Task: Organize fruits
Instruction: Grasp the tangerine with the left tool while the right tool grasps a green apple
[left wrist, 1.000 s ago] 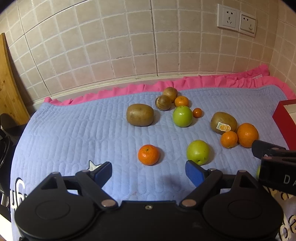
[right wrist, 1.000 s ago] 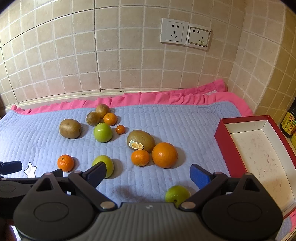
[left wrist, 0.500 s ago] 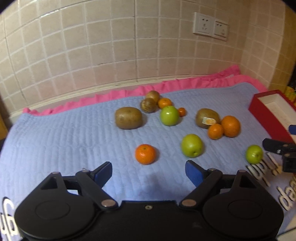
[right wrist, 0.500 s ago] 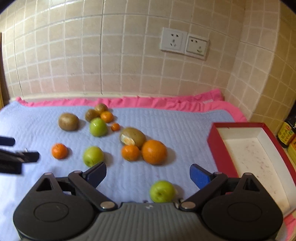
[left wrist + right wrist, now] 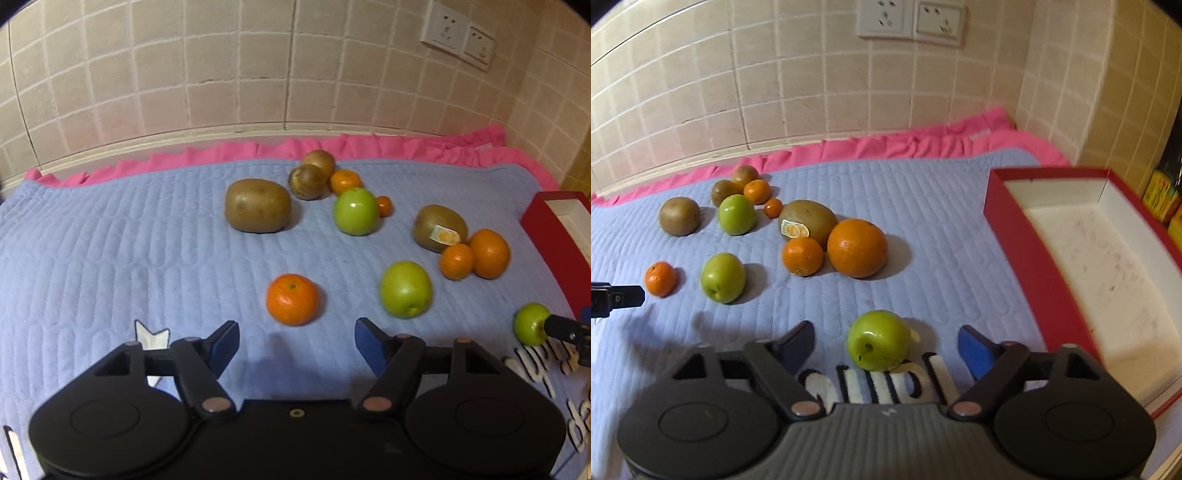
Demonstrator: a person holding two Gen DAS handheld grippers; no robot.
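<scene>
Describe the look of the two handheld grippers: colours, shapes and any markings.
The left gripper has a black body with two round discs, angled black linkage arms with pinkish metal pivot pins, and blue finger pads. The right gripper has the same shape, but its centre body is grey and ribbed. No cables, sleeves or lettering are visible on either.

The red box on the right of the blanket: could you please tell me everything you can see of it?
The red box is a shallow rectangular tray, seemingly cardboard, with red outer walls and a white inside that is scuffed with faint reddish specks. It lies open, with no lid and no fruit in it, flat at the right edge of the blue quilted blanket, near the tiled corner. Its near end runs out of view. The nearest green apple lies apart from it, between the fingers of the open right claw.
</scene>
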